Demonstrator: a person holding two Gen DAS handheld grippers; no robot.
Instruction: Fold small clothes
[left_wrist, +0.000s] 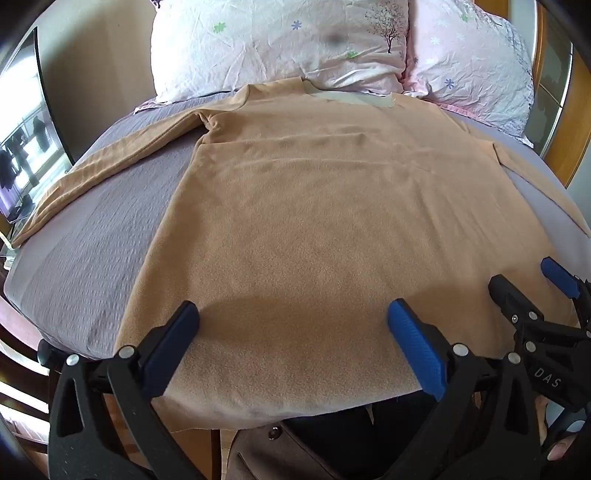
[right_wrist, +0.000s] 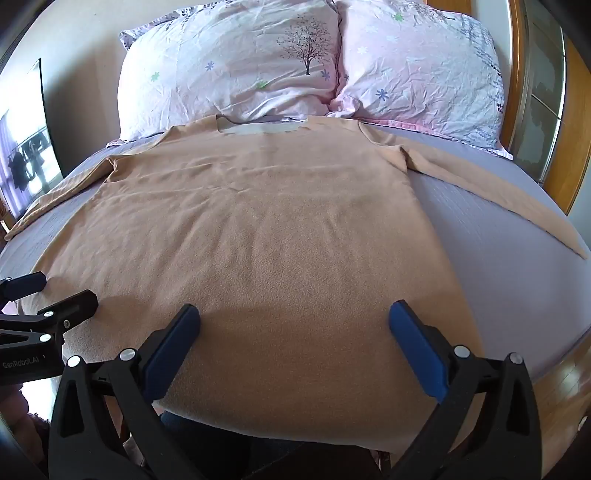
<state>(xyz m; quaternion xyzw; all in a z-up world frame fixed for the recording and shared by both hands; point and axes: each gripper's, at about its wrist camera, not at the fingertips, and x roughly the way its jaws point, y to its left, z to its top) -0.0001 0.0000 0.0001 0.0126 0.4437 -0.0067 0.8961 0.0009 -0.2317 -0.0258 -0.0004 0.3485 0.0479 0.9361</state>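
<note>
A tan long-sleeved shirt (left_wrist: 303, 206) lies flat on the bed, collar toward the pillows, both sleeves spread out to the sides; it also shows in the right wrist view (right_wrist: 266, 229). Its hem hangs over the near bed edge. My left gripper (left_wrist: 293, 317) is open and empty, hovering over the hem's left part. My right gripper (right_wrist: 294, 319) is open and empty, over the hem's right part. The right gripper shows at the right edge of the left wrist view (left_wrist: 532, 288), the left gripper at the left edge of the right wrist view (right_wrist: 55, 295).
The bed has a grey-lilac sheet (left_wrist: 92, 240) (right_wrist: 498, 240). Two floral pillows (right_wrist: 229, 66) (right_wrist: 421, 62) lie at the head. A wooden headboard frame (right_wrist: 576, 122) is on the right, a window (left_wrist: 22, 140) on the left. Wooden floor (right_wrist: 561, 398) lies beside the bed.
</note>
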